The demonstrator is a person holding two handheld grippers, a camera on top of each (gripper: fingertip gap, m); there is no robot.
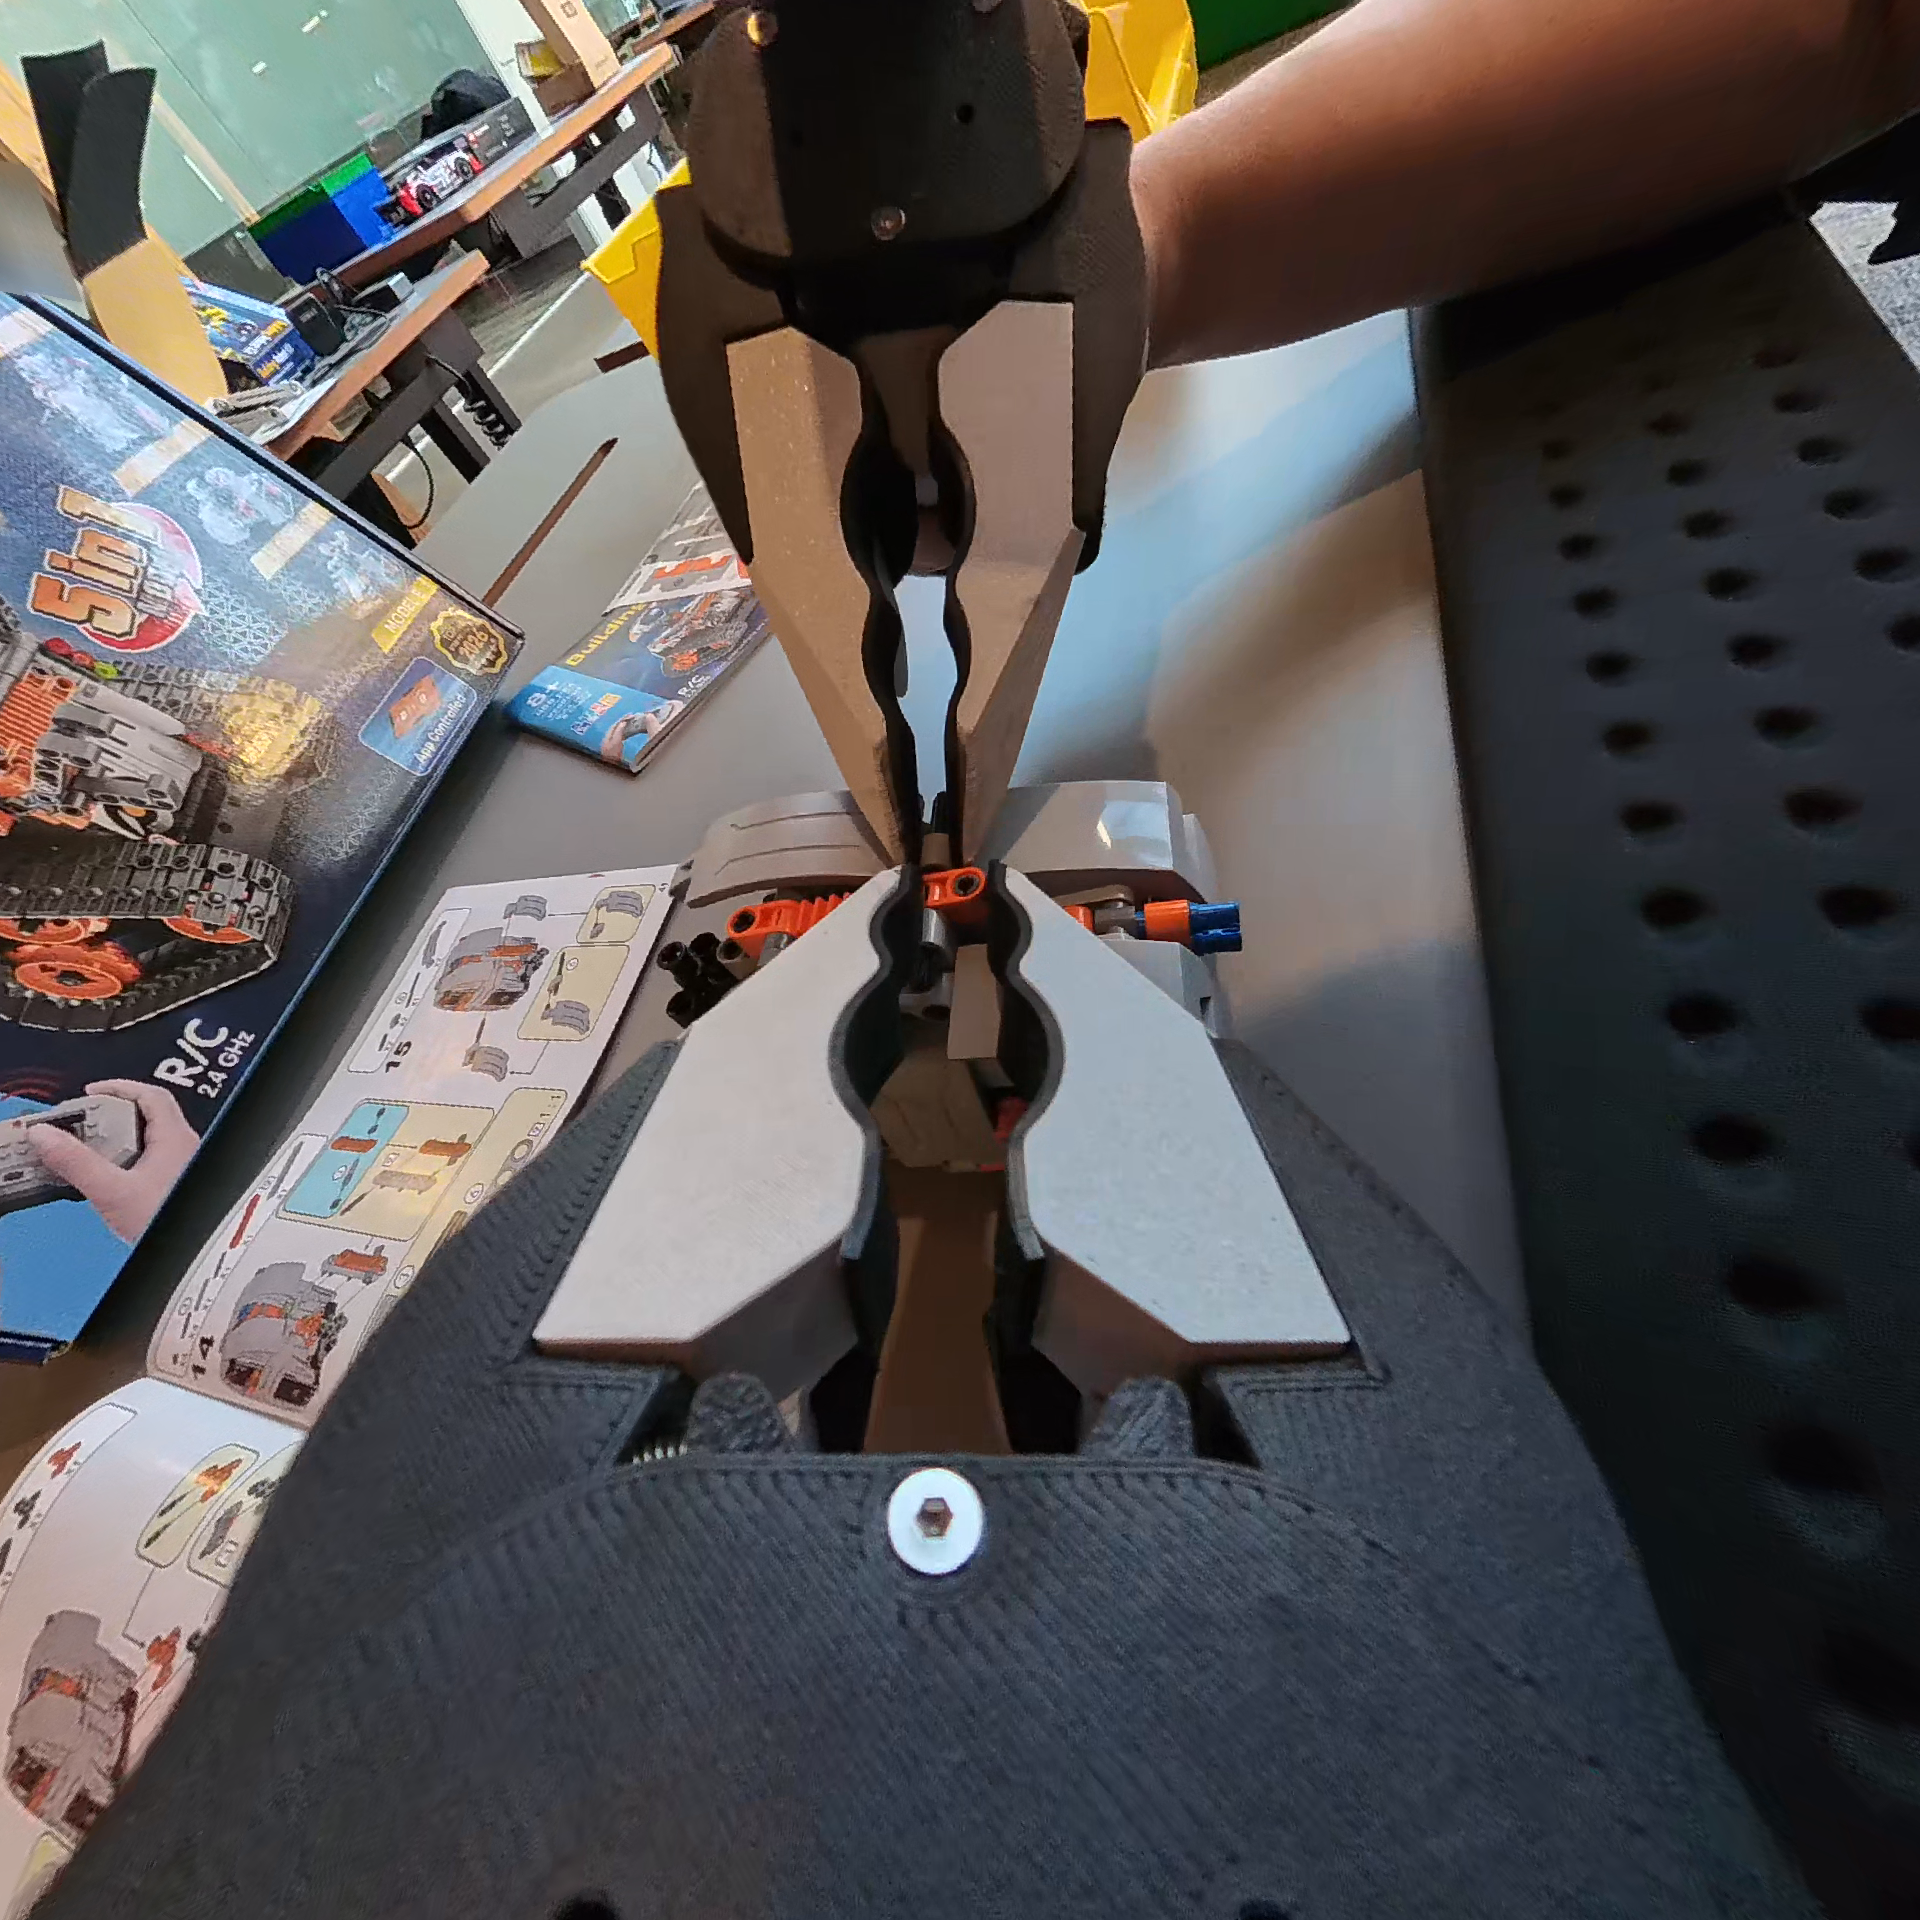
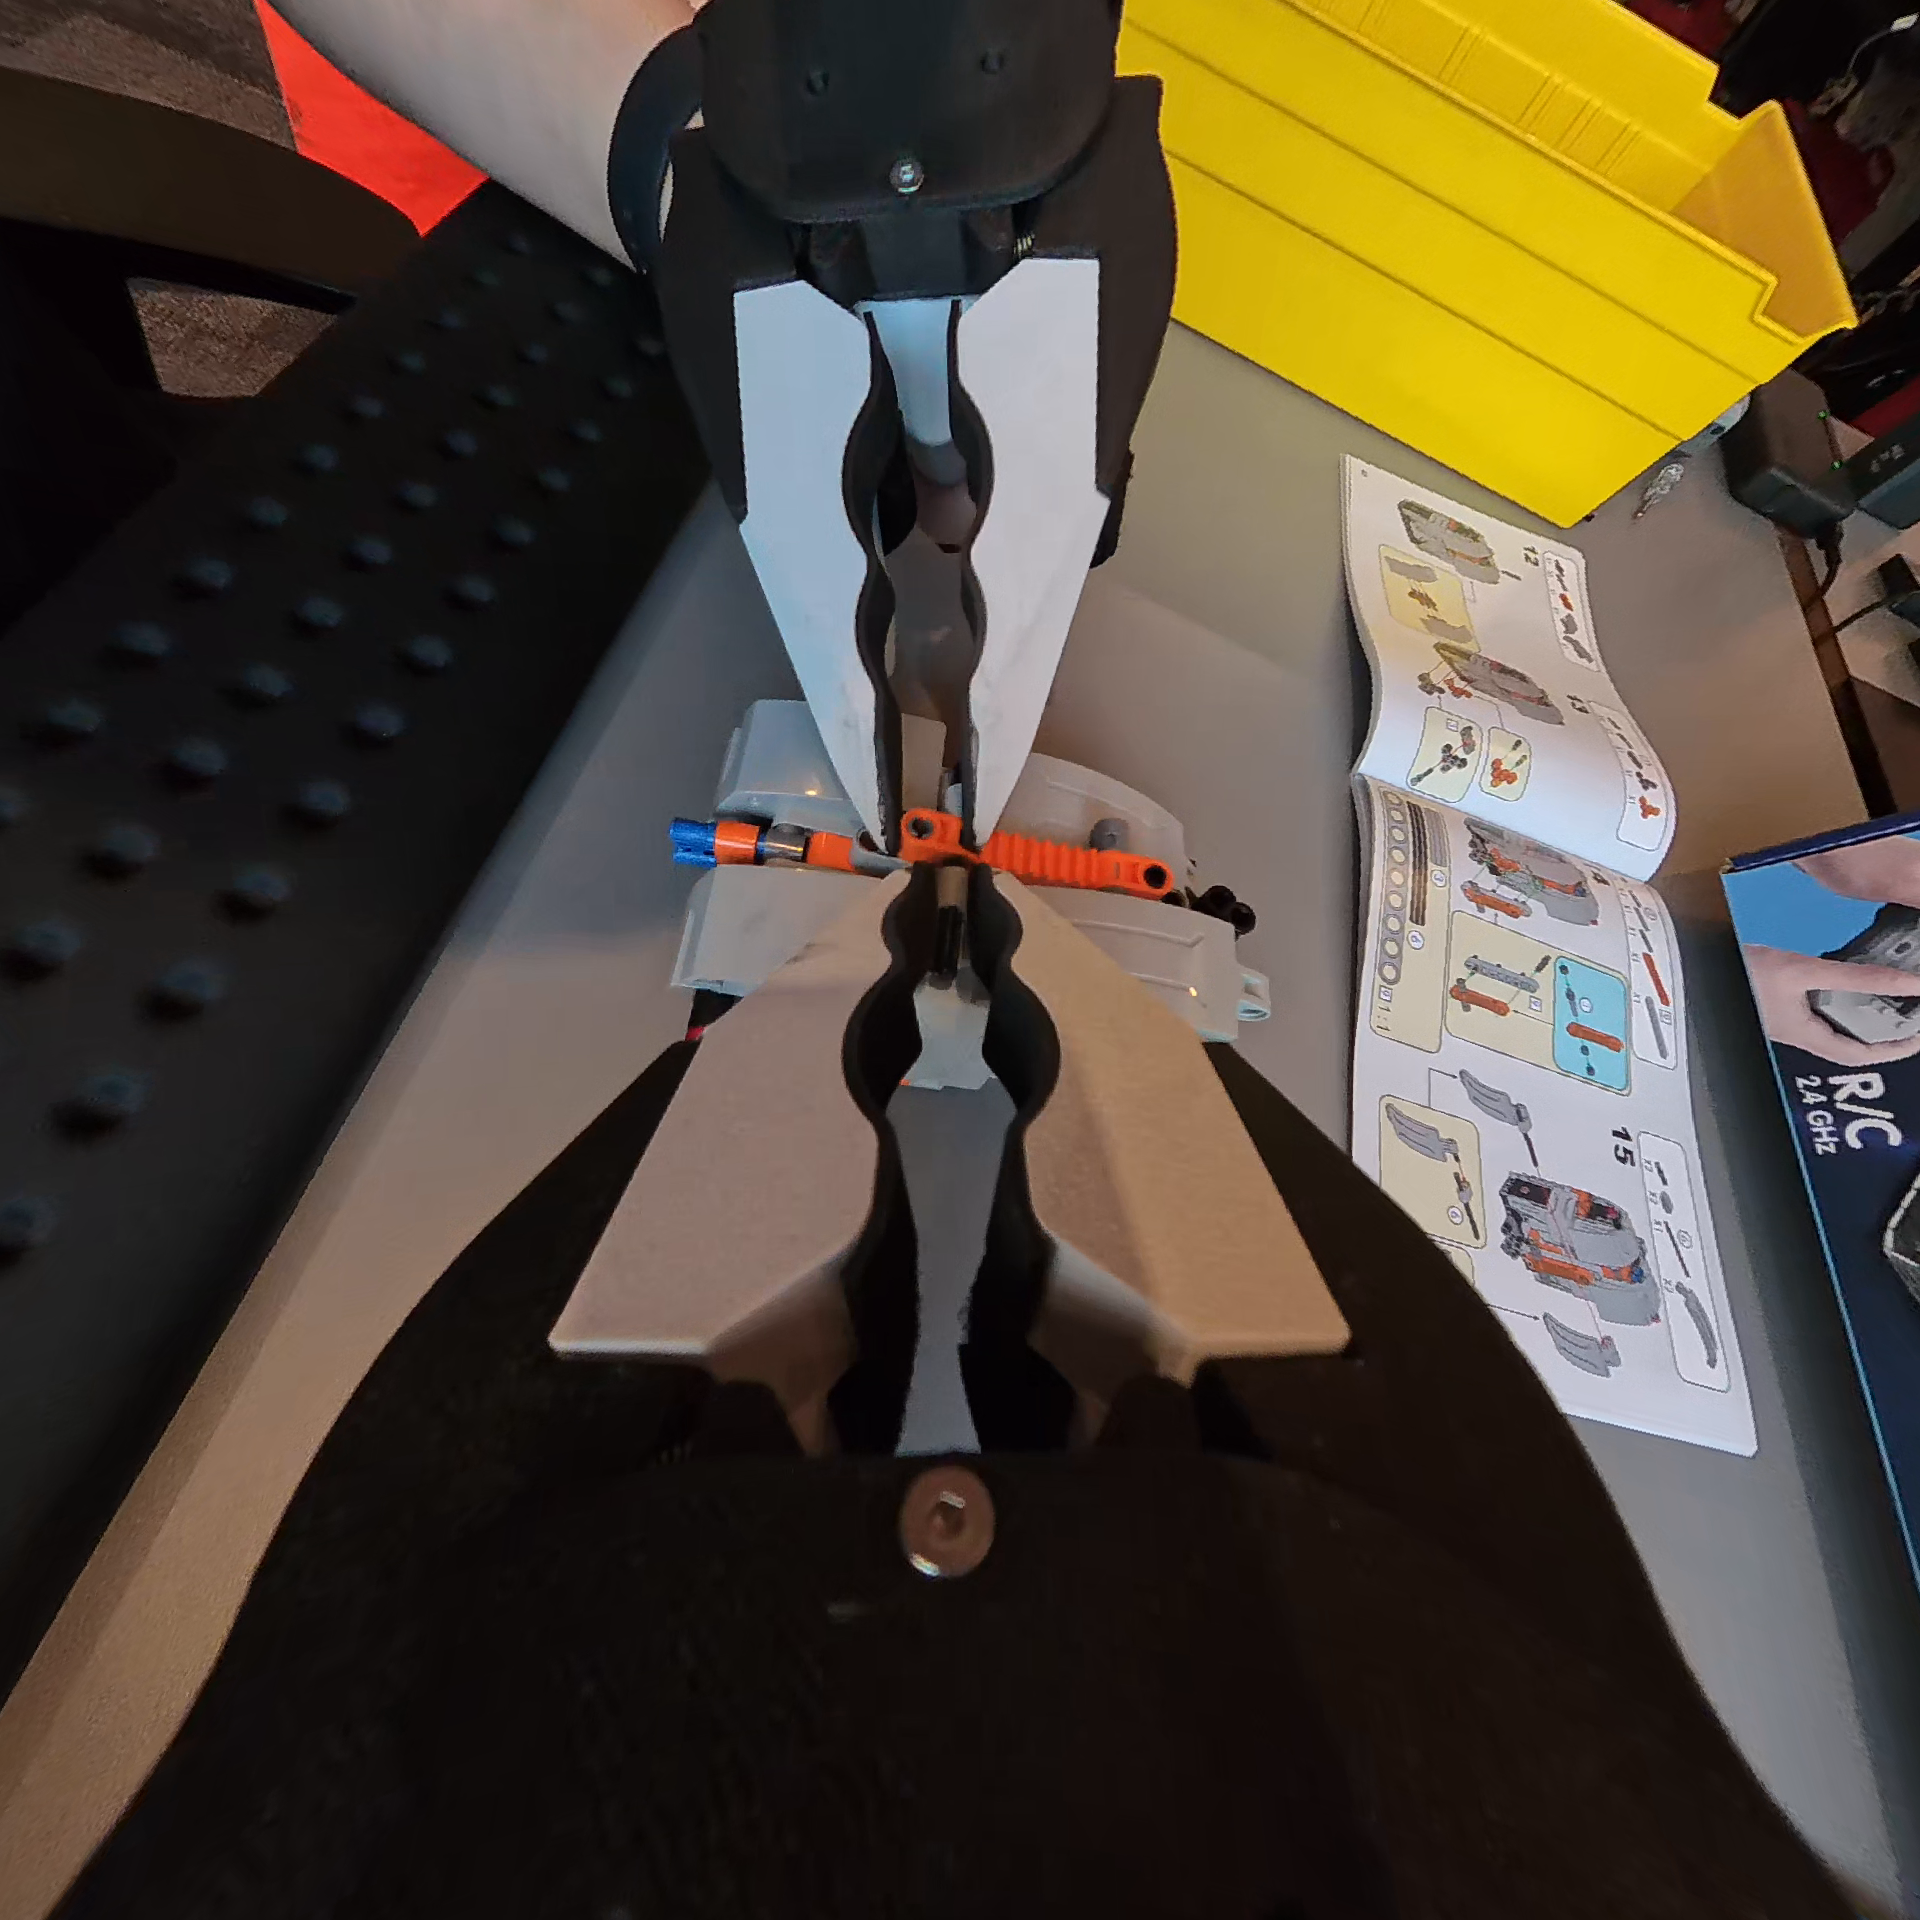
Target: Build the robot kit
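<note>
From my left camera, the left gripper (image 1: pixel 943 904) has its two fingers drawn nearly together, tips meeting at a small orange connector piece (image 1: pixel 954 885) on top of the grey brick-built model (image 1: pixel 1127 831); I cannot tell whether they truly pinch that piece or the grey and black part just below it. The right gripper (image 1: pixel 928 831) comes in from the far side, its jaws also nearly closed, tips at the same spot. From my right camera, the right gripper (image 2: pixel 940 883) sits tip to tip with the left gripper (image 2: pixel 928 826) over the orange connector piece (image 2: pixel 932 831), which joins an orange toothed bar (image 2: pixel 1070 860) and a blue-tipped axle (image 2: pixel 717 840). The model (image 2: pixel 1132 935) rests on the grey table (image 2: pixel 1226 665), mostly hidden behind the fingers. An open instruction booklet (image 2: pixel 1517 935) lies beside it, a yellow bin (image 2: pixel 1455 239) behind, and the printed box (image 1: pixel 208 790) is cut off at the edge. A perforated black chair (image 1: pixel 1714 831) runs alongside the table.
</note>
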